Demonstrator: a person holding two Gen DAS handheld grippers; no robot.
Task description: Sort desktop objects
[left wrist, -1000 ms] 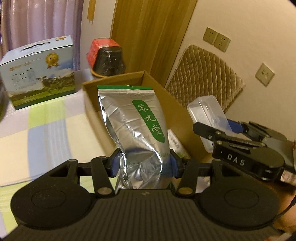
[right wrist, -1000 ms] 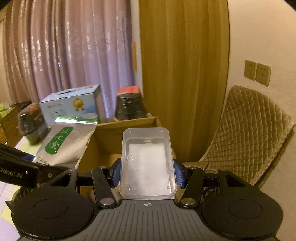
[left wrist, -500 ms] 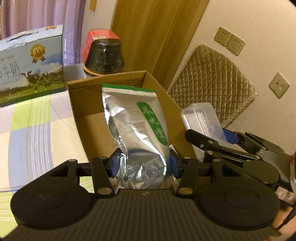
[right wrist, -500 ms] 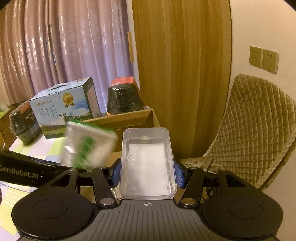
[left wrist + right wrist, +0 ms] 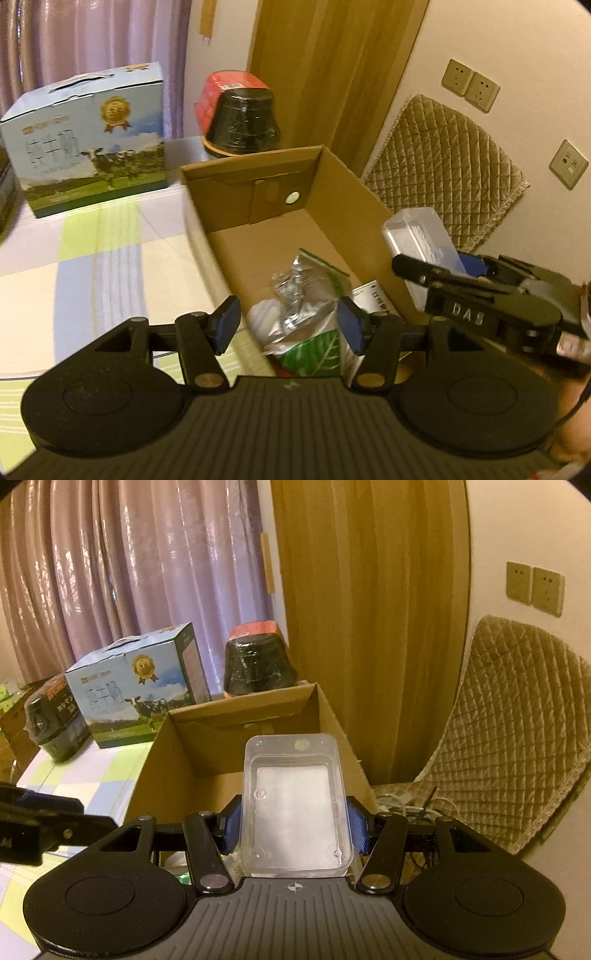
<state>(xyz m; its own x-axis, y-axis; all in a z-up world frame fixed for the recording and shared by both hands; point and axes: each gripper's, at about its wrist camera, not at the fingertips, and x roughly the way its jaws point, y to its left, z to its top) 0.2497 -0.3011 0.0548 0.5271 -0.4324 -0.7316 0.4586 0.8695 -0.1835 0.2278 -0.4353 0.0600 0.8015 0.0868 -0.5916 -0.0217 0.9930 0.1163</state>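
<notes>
One silver foil pouch (image 5: 308, 291), green-labelled, lies crumpled inside the open cardboard box (image 5: 354, 192), near its close end, beside a white packet (image 5: 373, 299) and other wrappers I can't make out. Left claw (image 5: 288, 323) hangs just above it, jaws opening, blue pads clear of the foil on both sides: released

One clear plastic case (image 5: 295, 805), lidded, pale insert inside. Right claw (image 5: 295, 825) is clenched on it, a blue pad pressed to each long side, case poised over the box's right wall (image 5: 332, 720)

Counts: one box, two claws, one pouch, one case. On the counter (image 5: 92, 266), under a pastel check cloth: one milk carton (image 5: 88, 136) with cow print; black tubs with red lids

View differences: the left wrist view alone shows the box floor, the pouch and one black tub (image 5: 240, 114); it also catches the right claw with the case from the side. The right wrist view alone shows a second black tub (image 5: 55, 716) left of the carton, and hides the pouch behind the case. Both show a quilted chair back (image 5: 517, 731) and wall sockets (image 5: 535, 587)
</notes>
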